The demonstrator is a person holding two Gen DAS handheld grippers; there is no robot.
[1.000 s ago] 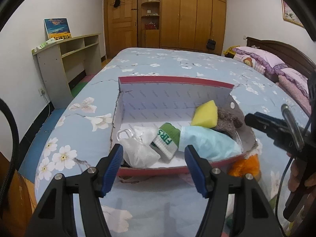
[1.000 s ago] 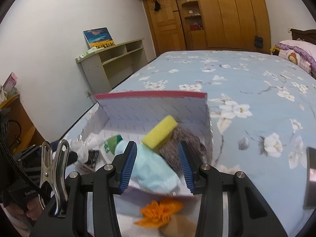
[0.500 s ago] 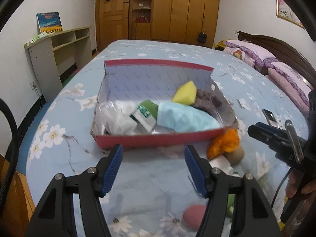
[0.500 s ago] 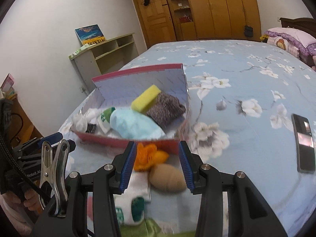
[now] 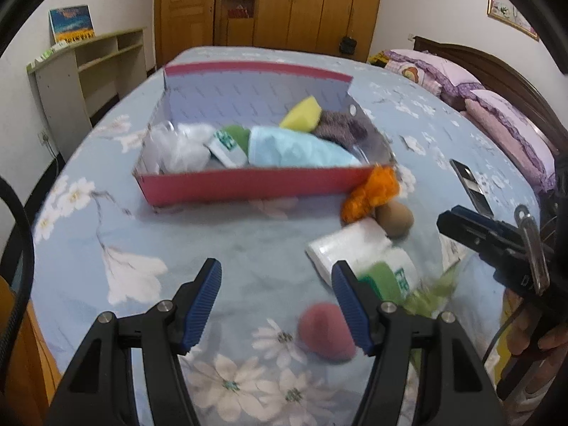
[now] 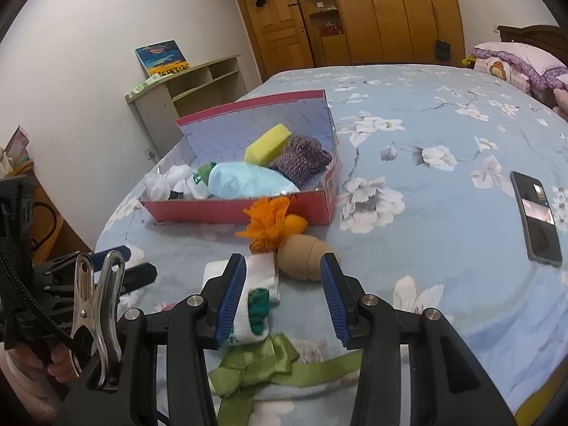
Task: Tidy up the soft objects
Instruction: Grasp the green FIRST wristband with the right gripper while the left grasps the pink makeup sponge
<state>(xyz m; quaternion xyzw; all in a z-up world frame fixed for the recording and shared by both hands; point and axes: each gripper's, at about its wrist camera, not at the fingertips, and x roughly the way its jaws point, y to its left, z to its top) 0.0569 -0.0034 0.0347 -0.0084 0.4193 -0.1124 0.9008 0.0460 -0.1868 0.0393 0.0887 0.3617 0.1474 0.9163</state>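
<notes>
Grippers (image 5: 277,301) (image 6: 282,296) both empty, jaws apart, pulled back from red box (image 5: 248,186) toward bed's near edge. Loose sock (image 6: 254,293), tan egg (image 6: 307,255), orange flower (image 6: 269,223) now within reach. Next pick pending.

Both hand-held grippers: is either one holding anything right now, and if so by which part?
Nothing is held. The left hand-held gripper and the right hand-held gripper are both open over the bedspread, with no item pinched between the pads.
</notes>
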